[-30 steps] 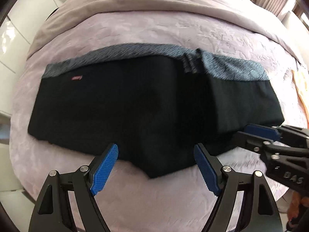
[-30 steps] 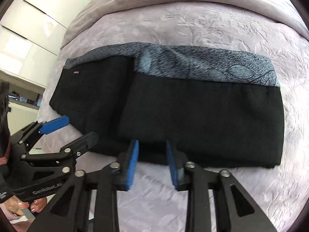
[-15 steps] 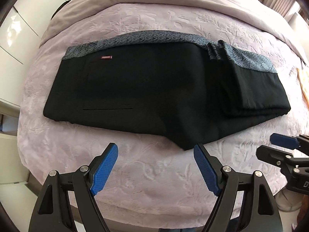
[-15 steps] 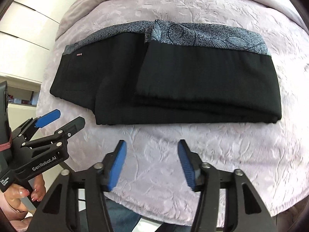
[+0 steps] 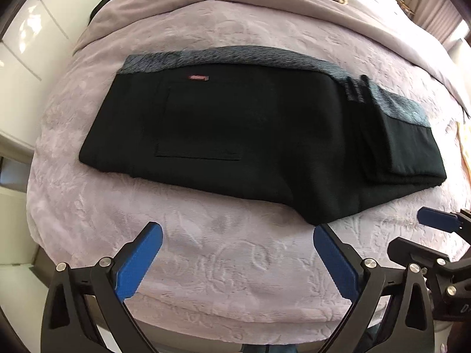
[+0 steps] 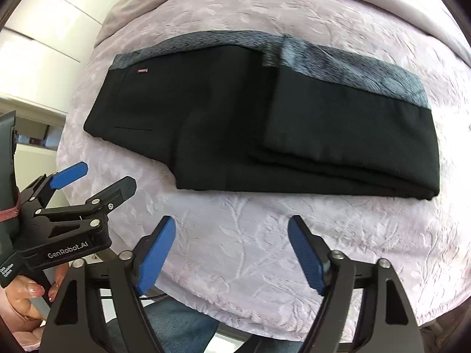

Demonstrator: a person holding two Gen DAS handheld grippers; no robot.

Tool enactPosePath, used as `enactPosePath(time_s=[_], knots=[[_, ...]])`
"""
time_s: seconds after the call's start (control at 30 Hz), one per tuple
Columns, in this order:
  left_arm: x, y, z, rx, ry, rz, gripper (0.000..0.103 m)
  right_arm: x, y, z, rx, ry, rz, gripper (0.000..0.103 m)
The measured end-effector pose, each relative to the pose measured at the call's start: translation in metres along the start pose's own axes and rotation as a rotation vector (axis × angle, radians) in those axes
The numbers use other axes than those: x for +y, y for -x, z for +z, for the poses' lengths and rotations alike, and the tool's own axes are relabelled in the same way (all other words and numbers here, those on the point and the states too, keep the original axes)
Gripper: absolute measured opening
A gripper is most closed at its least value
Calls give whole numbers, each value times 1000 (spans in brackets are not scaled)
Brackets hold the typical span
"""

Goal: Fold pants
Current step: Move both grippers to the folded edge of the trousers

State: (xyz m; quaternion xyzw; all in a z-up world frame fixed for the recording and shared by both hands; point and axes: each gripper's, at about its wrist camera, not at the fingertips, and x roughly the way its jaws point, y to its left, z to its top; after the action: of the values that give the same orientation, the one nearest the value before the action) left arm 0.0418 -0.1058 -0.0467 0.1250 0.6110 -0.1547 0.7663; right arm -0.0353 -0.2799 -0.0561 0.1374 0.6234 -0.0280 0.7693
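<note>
**Clerk:** Pants (image 5: 253, 135), one pair, black, with a grey patterned waistband (image 5: 235, 56) and a small red label (image 5: 199, 78). Location: flat on the lilac bedspread (image 5: 235, 264), waistband along the far edge, legs doubled over into a thicker stack at the right-hand end (image 6: 350, 135).

**Checker:** Handling?

**Clerk:** Judged soft and limp, moderately heavy for cloth, not fragile. The weave looks matt, so unlikely to slip from ribbed pads. Layers may slide over one another if lifted from one point only.

**Checker:** Where to take hold?

**Clerk:** Probably at two spread points on one edge, all layers pinched together: the near hem under the patch pocket (image 5: 197, 126) and the pointed near corner (image 5: 318, 220). For the next fold, the single-layer left end looks the likeliest to be carried over the stack.

**Checker:** Tools?

**Clerk:** Left tool (image 5: 238, 254): jaws spread wide, having just been opening, nothing between them but bedspread. Right tool (image 6: 232, 251): likewise parted, just been opening, empty.

**Checker:** Position relative to the item?

**Clerk:** Both are on the near side of the pants, clear of the cloth, not touching. The left tool's right pad (image 5: 334, 261) sits just beside that pointed corner. The right tool faces the middle of the near hem, with a strip of bare bedspread between.
</note>
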Motion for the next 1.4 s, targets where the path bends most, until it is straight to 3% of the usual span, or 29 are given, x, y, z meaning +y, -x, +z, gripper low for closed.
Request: enactPosePath(time_s=[0.53, 1.4], knots=[[56, -11, -8, 31, 118, -13, 103, 36, -12, 11, 44, 67, -103, 87], [99, -14, 11, 17, 210, -21, 103, 42, -24, 23, 74, 114, -186, 88]])
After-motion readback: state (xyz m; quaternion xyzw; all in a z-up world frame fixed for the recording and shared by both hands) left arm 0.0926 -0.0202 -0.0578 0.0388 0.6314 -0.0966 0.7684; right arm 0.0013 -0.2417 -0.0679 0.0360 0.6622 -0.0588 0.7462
